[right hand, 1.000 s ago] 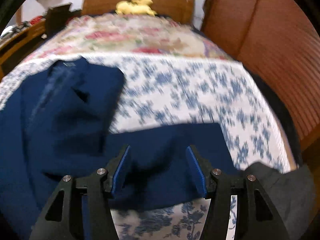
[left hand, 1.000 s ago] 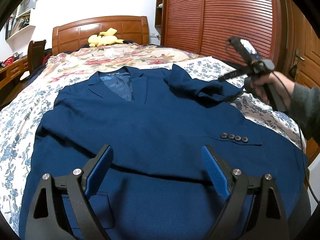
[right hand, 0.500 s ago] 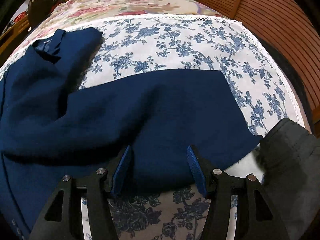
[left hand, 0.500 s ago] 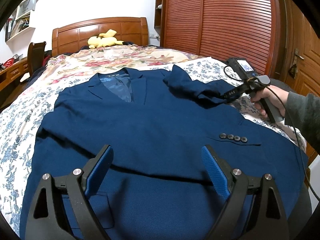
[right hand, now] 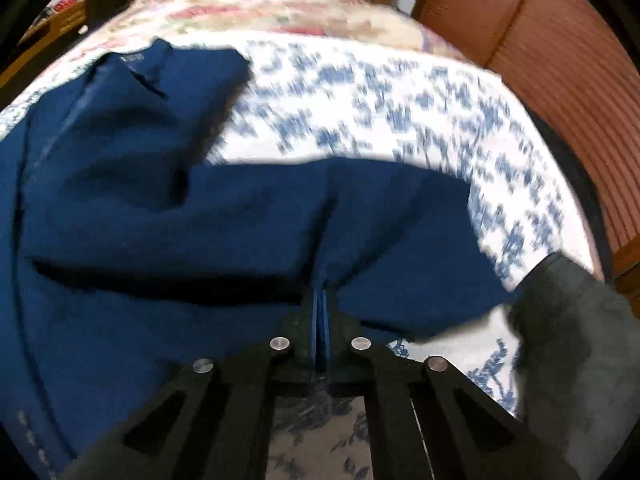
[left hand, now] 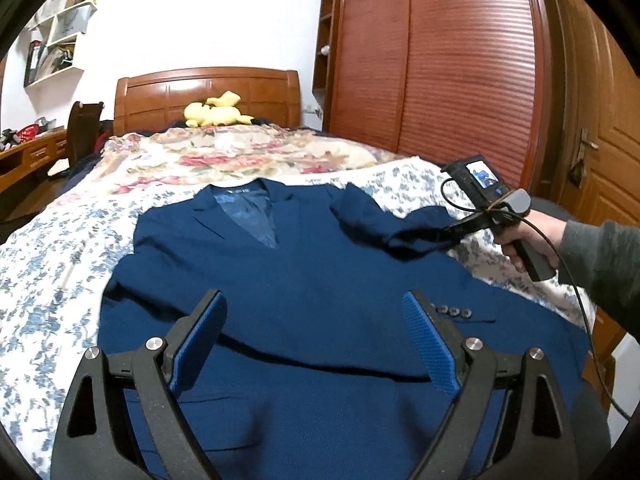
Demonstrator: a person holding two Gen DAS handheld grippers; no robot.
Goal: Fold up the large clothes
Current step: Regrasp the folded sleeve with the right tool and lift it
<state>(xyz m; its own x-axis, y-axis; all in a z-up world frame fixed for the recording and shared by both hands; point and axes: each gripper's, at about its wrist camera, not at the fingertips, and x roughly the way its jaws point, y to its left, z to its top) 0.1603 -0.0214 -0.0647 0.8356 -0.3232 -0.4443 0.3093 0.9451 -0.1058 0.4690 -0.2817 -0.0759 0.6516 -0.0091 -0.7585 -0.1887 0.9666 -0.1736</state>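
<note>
A navy blue suit jacket (left hand: pixel 304 280) lies face up on the bed, collar toward the headboard. Its right sleeve (left hand: pixel 384 224) is bent outward over the floral sheet. My right gripper (right hand: pixel 319 300) is shut on the edge of that sleeve (right hand: pixel 360 232), and the cloth bunches into a crease at the pads. In the left wrist view the right gripper (left hand: pixel 436 236) shows at the sleeve's end, held by a hand. My left gripper (left hand: pixel 316 344) hovers open above the jacket's lower front, with nothing between its fingers.
The bed carries a blue-flowered sheet (left hand: pixel 48 248) and a floral quilt (left hand: pixel 224 156), with a yellow plush toy (left hand: pixel 216 110) at the wooden headboard. A wooden wardrobe (left hand: pixel 440 60) runs along the right side. A desk and chair (left hand: pixel 80 128) stand at the left.
My right gripper came down onto the sleeve's edge and shut on it. The left gripper rose a little and stayed open.
</note>
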